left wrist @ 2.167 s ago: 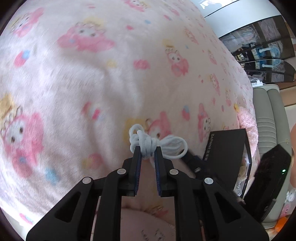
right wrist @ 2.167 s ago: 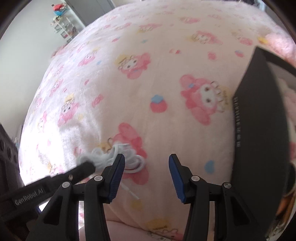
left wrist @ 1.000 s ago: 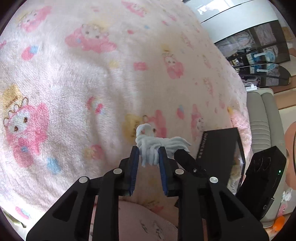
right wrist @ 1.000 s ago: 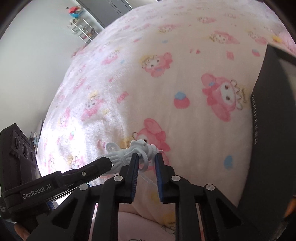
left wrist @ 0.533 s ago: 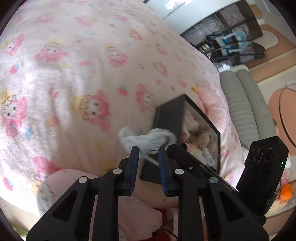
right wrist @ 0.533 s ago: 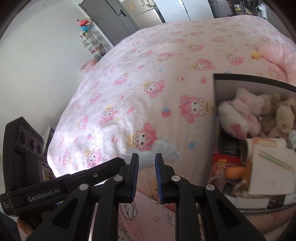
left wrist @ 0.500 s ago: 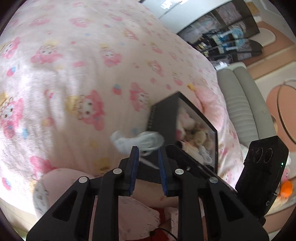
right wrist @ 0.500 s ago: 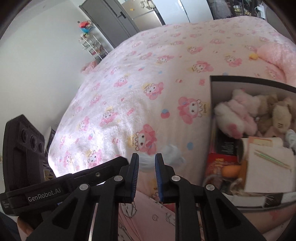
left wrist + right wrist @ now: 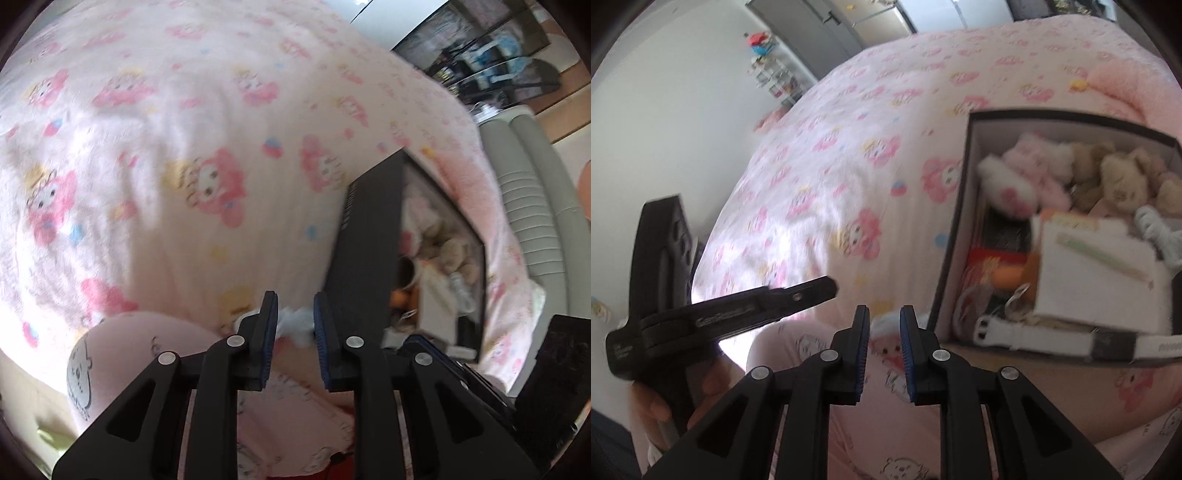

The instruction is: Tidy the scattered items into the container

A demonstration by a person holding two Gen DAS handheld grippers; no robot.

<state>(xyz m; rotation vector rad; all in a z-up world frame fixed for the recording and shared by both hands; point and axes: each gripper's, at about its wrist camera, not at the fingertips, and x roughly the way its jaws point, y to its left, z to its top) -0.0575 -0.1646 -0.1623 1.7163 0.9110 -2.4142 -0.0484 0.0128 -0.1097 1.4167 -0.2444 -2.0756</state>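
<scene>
A bundled white cord [image 9: 884, 324] sits between the blue pads of my right gripper [image 9: 882, 314], which is shut on it, just left of the black box [image 9: 962, 206]. The box stands open on the bed and holds plush toys [image 9: 1030, 173], a white carton [image 9: 1093, 273] and a white strap [image 9: 1034, 334]. In the left wrist view the cord [image 9: 295, 326] shows in the gap of my left gripper [image 9: 294, 306]. Its jaws are opening and the pads do not press the cord. From the right wrist view the left gripper [image 9: 812, 291] has its tip a little apart from the cord. The picture is blurred.
A pink cartoon-print blanket [image 9: 184, 147] covers the bed. A person's pink-clad legs [image 9: 923, 424] lie below both grippers, and a hand [image 9: 653, 402] grips the left tool. A grey ribbed cushion [image 9: 535, 206] is right of the box [image 9: 369, 240]. A shelf [image 9: 772, 74] stands far back.
Both grippers have lifted the cord off the blanket and carried it right, up to the box, whose inside now shows. The left jaws have widened off the cord; the right stays shut on it.
</scene>
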